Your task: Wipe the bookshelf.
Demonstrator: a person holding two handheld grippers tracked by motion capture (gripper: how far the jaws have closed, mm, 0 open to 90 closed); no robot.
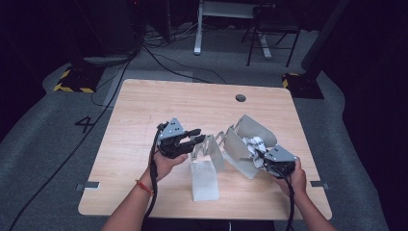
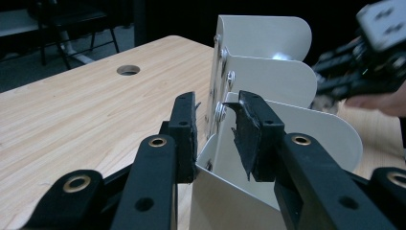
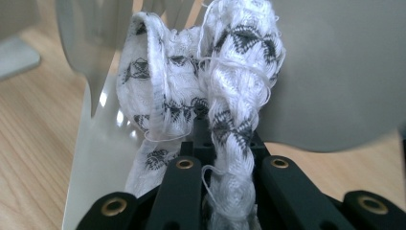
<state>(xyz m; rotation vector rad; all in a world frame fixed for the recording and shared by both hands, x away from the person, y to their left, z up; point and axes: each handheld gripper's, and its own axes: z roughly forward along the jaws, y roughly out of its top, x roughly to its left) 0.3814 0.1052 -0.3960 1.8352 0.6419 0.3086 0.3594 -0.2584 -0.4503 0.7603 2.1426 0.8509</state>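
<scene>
A grey metal rack [image 1: 250, 139] of several upright plates on a scissor link stands on the wooden table [image 1: 144, 110], spread from centre to right. My left gripper [image 1: 195, 137] lies at its left end. In the left gripper view the jaws [image 2: 218, 124] stand a little apart around a plate corner [image 2: 215, 187], both pads against it. My right gripper [image 1: 262, 156] is shut on a white cloth [image 1: 253, 144] with black patterns. It holds the cloth [image 3: 239, 72] bunched between two rack plates [image 3: 335, 72].
A round cable hole [image 1: 240, 98] is in the table's far side. One rack plate [image 1: 204, 180] reaches toward the front edge. Beyond the table are a dark chair [image 1: 269, 29], white desk legs [image 1: 198, 29] and cables on the floor [image 1: 159, 57].
</scene>
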